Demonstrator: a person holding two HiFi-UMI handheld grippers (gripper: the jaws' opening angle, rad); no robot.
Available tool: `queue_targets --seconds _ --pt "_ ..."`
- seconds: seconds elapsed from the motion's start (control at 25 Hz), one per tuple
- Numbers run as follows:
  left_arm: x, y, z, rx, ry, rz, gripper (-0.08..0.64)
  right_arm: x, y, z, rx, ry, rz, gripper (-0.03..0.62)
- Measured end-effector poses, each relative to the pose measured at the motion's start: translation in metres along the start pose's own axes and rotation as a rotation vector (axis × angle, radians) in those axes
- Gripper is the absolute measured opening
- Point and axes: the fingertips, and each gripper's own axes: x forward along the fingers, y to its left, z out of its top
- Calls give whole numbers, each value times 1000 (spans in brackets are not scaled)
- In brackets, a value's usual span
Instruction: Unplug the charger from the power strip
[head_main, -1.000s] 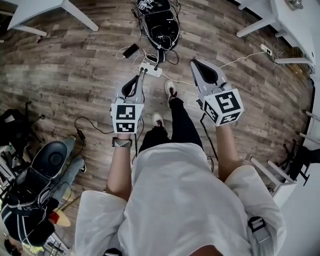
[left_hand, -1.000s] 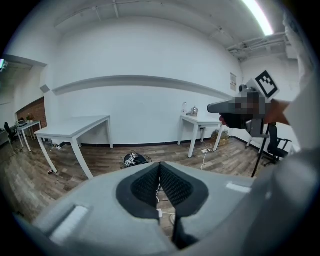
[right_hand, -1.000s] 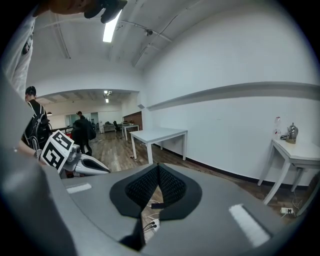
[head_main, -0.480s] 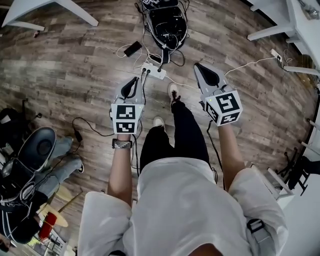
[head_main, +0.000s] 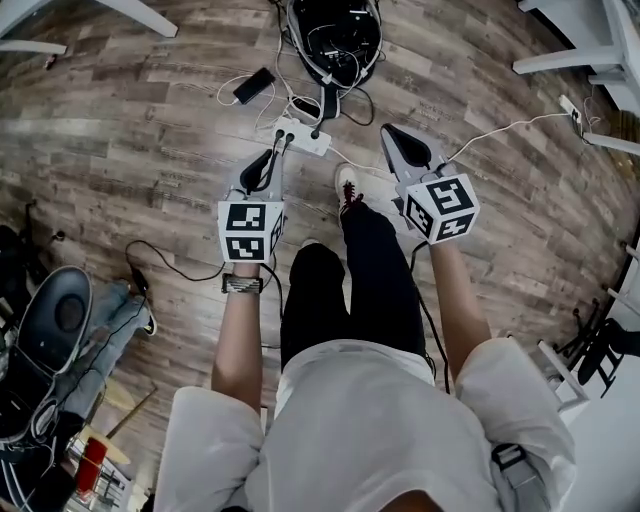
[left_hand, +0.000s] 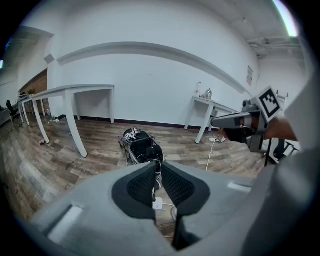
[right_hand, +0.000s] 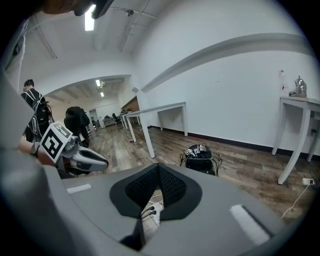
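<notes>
A white power strip (head_main: 301, 136) lies on the wood floor with black plugs (head_main: 291, 138) and cables in it. My left gripper (head_main: 271, 158) hovers just short of the strip's left end; its jaws are opening, a narrow gap shows and nothing is between them. In the left gripper view the strip (left_hand: 158, 204) shows through that gap below the left gripper (left_hand: 158, 165). My right gripper (head_main: 390, 131) is to the right of the strip, shut and holding nothing. Below the right gripper (right_hand: 159, 166), the right gripper view shows the strip (right_hand: 152, 214) with two black plugs.
A black bag (head_main: 335, 35) full of cables lies just beyond the strip, a dark phone (head_main: 252, 85) to its left. The person's shoe (head_main: 345, 185) stands between the grippers. White table legs (head_main: 570, 55) and a second strip (head_main: 571, 107) are at the right.
Both grippers have sunk toward the floor and come closer to the power strip as the person bends down. The strip and the bag have not moved.
</notes>
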Motion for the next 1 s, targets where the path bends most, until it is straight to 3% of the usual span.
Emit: queue_targets --seconds 0.28,0.56,1.0 --pt "66 24 -43 3 56 18 32 49 -35 -59 -2 46 13 2" --pt "130 50 -95 -17 52 40 41 105 -60 -132 16 86 37 2" --pt "229 55 -187 -17 93 -17 74 190 -91 -244 32 132 68 2"
